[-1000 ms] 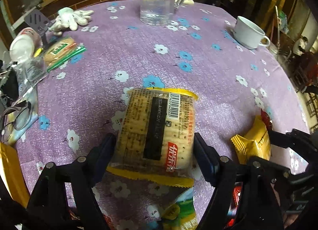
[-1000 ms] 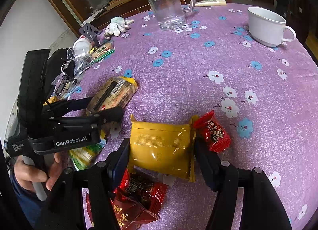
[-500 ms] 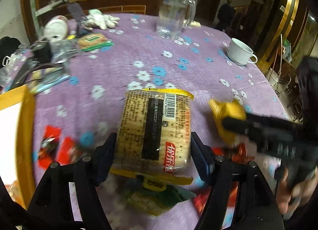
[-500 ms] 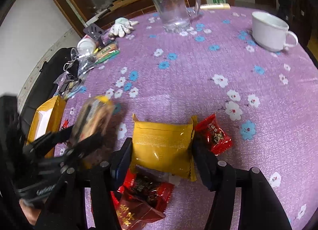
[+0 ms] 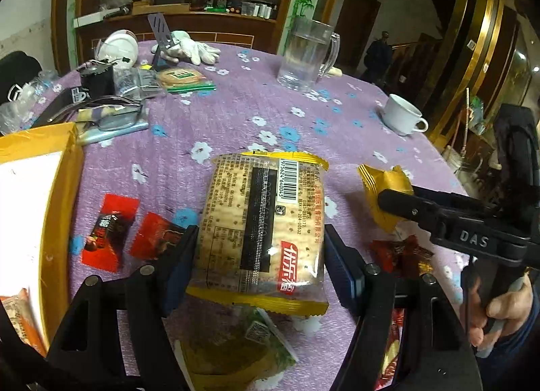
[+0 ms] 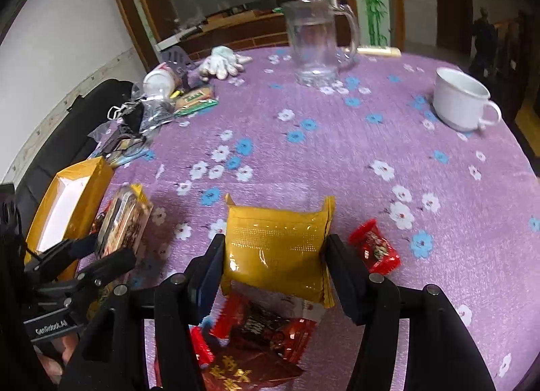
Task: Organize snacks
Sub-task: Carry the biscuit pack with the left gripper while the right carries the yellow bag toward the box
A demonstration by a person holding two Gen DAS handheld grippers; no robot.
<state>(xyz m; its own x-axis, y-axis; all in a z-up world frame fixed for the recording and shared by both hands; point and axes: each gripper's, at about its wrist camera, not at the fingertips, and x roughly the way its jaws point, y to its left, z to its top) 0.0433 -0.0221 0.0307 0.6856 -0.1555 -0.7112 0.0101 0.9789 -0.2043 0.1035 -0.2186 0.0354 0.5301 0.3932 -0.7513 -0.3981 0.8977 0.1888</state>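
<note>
A cracker packet (image 5: 266,225) with yellow edging and a barcode is clamped between the jaws of the left gripper (image 5: 260,269) and is held clear of the bench (image 5: 236,114), which is covered in a purple flowered cloth. A plain yellow snack pouch (image 6: 275,249) is pinched by the right gripper (image 6: 275,273), its pads pressed against both sides. To the left, an open yellow box (image 5: 40,195) with a white inside is seen, a wrapped snack visible in its near corner. Two red candy wrappers (image 5: 111,235) are laid on the cloth just beside the box, and more red packets (image 6: 256,333) are heaped under the right gripper — one small red one (image 6: 374,246) lies just to its right. A green packet (image 5: 233,350) is seen below the crackers. Farther back, a glass pitcher (image 6: 317,43) and a white cup (image 6: 462,101) are stood well apart.
</note>
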